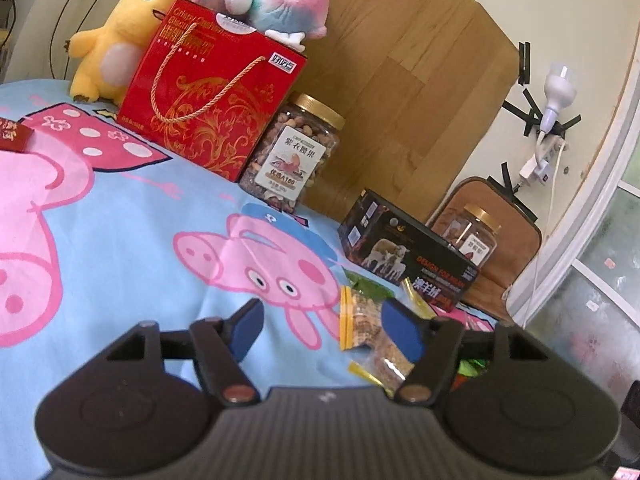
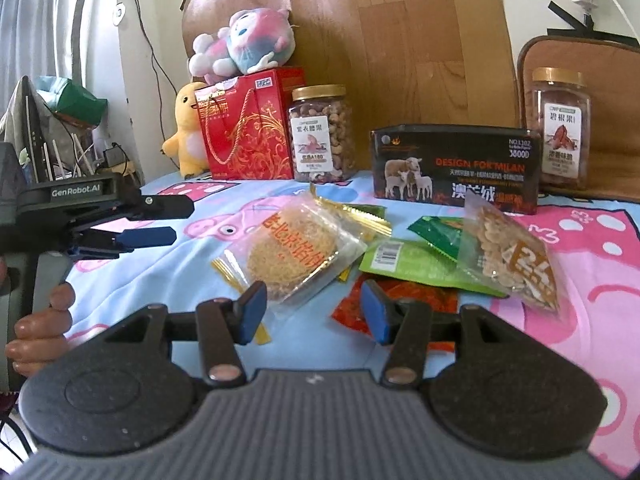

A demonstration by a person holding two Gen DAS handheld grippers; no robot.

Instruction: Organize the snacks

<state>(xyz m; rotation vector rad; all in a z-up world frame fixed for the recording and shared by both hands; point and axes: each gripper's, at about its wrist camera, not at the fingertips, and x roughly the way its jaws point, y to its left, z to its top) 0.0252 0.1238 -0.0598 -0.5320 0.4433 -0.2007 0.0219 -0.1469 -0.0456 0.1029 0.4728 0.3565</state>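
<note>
My right gripper, jaws apart and empty, hovers over the clear round-cake packet. My left gripper is likewise spread, holding nothing. The loose green, orange and clear snack packets lie unsorted; nothing looks organized yet.

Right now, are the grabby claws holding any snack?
No, nothing is held. The left gripper and right gripper are both open above the snack packets, touching none.

My blue finger pads hover over a light-blue cloth with pink cartoon pigs. The red gift box carries gold scrollwork.
</note>
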